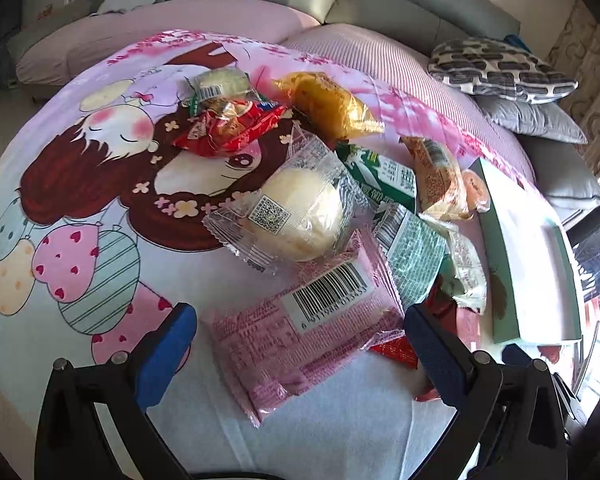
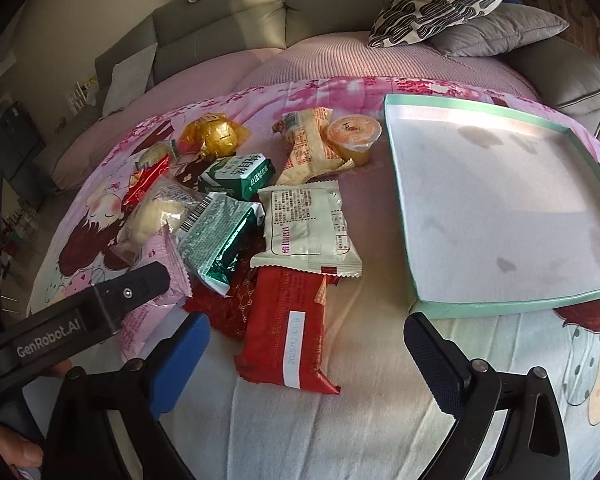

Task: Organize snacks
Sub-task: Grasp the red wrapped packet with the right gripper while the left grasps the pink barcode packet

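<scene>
two red packets (image 2: 286,334), one green tray (image 2: 476,304).

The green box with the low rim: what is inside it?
The green box holds no snacks; only its pale, stained floor shows. The sheet under it is covered. All the packets, such as the red packet, lie outside it.

Surface: a round bed (image 2: 340,420) under a pink cartoon-print quilt (image 1: 80,184).
Box: a shallow mint-green tray (image 2: 476,303), white inside, flat on the quilt beside the snacks.
Snack heap: a red packet (image 2: 288,328), a cream packet (image 2: 308,224), a green foil packet (image 2: 216,240), a green carton (image 2: 236,174), a gold-wrapped cake (image 2: 212,134), a jelly cup (image 2: 354,136).
Also there: a pink barcoded packet (image 1: 300,328) and a clear-wrapped pale bun (image 1: 300,212).
Far edge: a patterned pillow (image 2: 440,4) on a grey cushion (image 2: 500,32).
</scene>
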Motion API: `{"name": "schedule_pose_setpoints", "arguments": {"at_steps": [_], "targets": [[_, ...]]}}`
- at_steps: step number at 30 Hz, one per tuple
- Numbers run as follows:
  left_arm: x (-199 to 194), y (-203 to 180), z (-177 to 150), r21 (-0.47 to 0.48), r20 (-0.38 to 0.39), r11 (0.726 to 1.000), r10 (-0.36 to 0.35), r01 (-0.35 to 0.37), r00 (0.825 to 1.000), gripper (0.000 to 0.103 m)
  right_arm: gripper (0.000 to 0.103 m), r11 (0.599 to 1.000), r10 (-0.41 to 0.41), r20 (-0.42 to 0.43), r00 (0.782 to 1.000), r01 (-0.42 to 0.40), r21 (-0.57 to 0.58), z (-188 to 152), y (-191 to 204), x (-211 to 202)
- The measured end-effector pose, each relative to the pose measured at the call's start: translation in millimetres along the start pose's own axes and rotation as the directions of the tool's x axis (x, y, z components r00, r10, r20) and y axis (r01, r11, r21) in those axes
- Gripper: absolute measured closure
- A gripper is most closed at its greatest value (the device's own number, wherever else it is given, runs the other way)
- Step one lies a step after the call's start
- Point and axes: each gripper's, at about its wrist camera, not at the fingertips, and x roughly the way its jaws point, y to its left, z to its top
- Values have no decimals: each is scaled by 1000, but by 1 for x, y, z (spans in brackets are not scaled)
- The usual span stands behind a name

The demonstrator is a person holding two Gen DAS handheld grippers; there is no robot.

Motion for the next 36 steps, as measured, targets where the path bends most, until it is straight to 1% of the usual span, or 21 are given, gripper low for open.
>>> {"name": "schedule_pose_setpoints", "arguments": {"at_steps": [1,3,5,7,9,11,15,17,18,19,22,30,31,32,35,36], "targets": [[2,0,0,1,-8,1000,-1,1,1000,0,13,1000,-3,-2,1000,3,-4,0,1,2],[6,1,1,-11,-18,1000,-7,7,1000,0,15,1000,-7,-8,1000,7,-12,0,3,6],[8,3,3,-20,-25,1000,-10,9,1000,0,17,1000,4,-15,1000,-4,-14,-1,4,10],[8,2,4,-20,-30,1000,-10,10,999,0,22,1000,13,-26,1000,-13,-18,-1,6,14],[4,0,3,5,-29,1000,-9,10,1000,0,23,1000,13,-29,999,-13,-21,-1,6,16],[3,-1,3,30,-31,1000,4,-3,1000,0,27,1000,12,-28,1000,-13,-18,-1,5,17],[3,2,5,34,-33,999,32,-31,999,0,40,1000,6,-27,1000,-6,-3,0,1,18],[0,3,6,44,-27,998,37,-36,999,0,42,1000,15,-27,1000,-15,5,1,-1,18],[-2,2,6,53,-22,998,40,-38,999,0,45,1000,22,-27,999,-21,7,0,-2,17],[-4,2,6,62,-18,997,41,-40,999,0,52,1000,25,-29,999,-25,6,0,-2,17],[-9,-2,5,107,-11,993,40,-39,999,0,61,999,37,-38,999,-37,-1,0,0,17],[-10,-11,-1,213,-22,976,56,-50,998,1,61,999,36,-44,998,-37,-7,-2,0,16],[-9,-11,-2,223,-22,973,64,-57,998,2,61,999,35,-45,998,-36,-9,-1,1,16],[-7,-10,-2,227,-26,972,70,-62,997,6,61,999,35,-46,998,-35,-10,-2,0,16],[1,-7,-3,220,-61,975,51,-37,997,14,61,999,33,-48,998,-34,-13,-1,1,17],[3,-7,-3,223,-66,974,52,-36,996,15,61,999,33,-47,998,-34,-13,-1,1,16]]}}
